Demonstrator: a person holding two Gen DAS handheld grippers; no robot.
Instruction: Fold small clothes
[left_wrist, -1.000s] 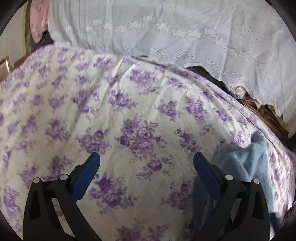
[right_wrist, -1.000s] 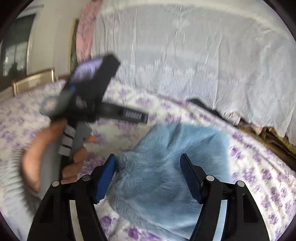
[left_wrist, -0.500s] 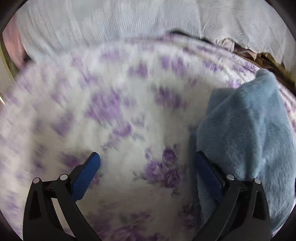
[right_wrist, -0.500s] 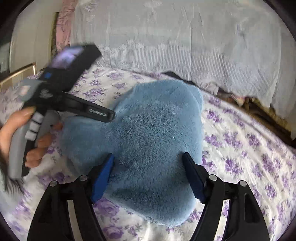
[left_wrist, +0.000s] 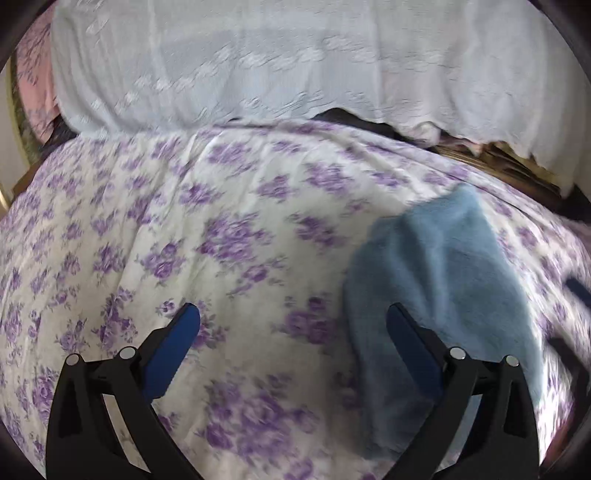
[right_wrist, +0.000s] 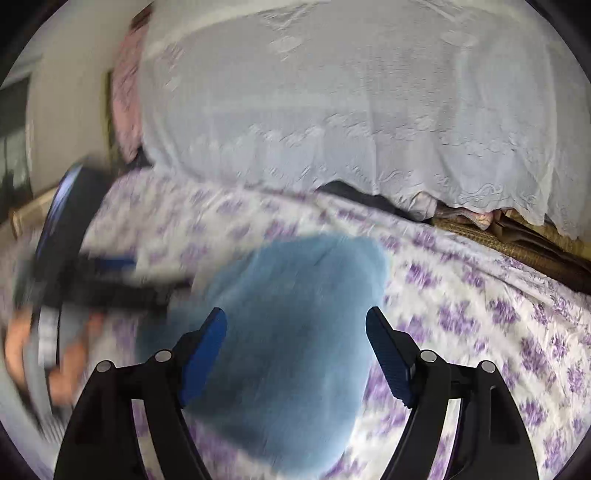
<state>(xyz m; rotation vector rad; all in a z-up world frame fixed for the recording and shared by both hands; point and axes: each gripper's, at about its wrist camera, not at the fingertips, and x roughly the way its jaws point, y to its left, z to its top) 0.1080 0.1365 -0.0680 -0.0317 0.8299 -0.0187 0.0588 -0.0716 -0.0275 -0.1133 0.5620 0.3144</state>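
A fluffy light-blue garment (left_wrist: 443, 280) lies bunched on the bed's purple-flowered sheet (left_wrist: 207, 236). In the left wrist view it sits at the right, beside and behind the right finger. My left gripper (left_wrist: 291, 325) is open and empty, over the sheet. In the right wrist view the same blue garment (right_wrist: 288, 332) fills the middle, and my right gripper (right_wrist: 295, 332) is open just above it, holding nothing. The left gripper's body and the hand on it (right_wrist: 55, 295) show blurred at the left of the garment.
A white lace-edged cover (left_wrist: 295, 66) drapes over a bulky shape behind the bed. A pink cloth (right_wrist: 127, 92) hangs at the back left. Brown woven material and dark clutter (right_wrist: 509, 240) lie in the gap at the back right.
Both views have swung. The left gripper has drawn back and to the left from the blue garment. The right gripper stays over the garment, which looks lower and flatter.
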